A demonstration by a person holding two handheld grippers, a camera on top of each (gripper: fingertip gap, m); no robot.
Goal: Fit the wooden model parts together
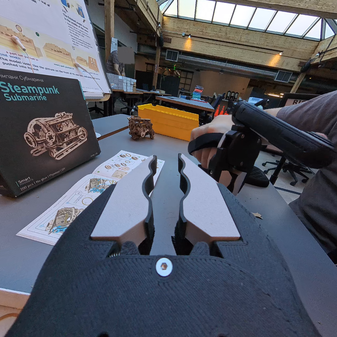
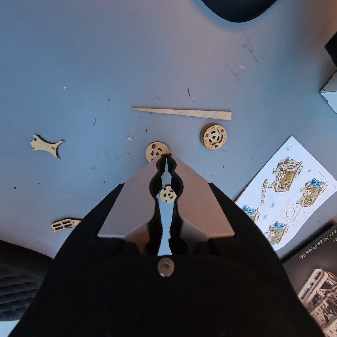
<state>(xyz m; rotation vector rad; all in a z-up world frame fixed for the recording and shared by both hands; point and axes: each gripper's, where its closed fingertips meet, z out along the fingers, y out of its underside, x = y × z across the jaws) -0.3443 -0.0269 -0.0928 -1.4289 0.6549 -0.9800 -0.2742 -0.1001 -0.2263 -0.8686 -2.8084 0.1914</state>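
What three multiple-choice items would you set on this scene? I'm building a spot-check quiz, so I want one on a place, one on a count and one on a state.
1. In the right wrist view, the long wooden stick lies: A) just beyond the thick wheel; B) on top of it; C) between the tool's fingers.
2. Round wooden parts on the table there: A) one; B) three; C) six.
3. The left tool is: A) open, empty; B) shut on the stick; C) shut on the wheel.
Key: A, stick lies flat past the wheel; B, wheel, flat disc, small disc; A, fingers apart, nothing between.
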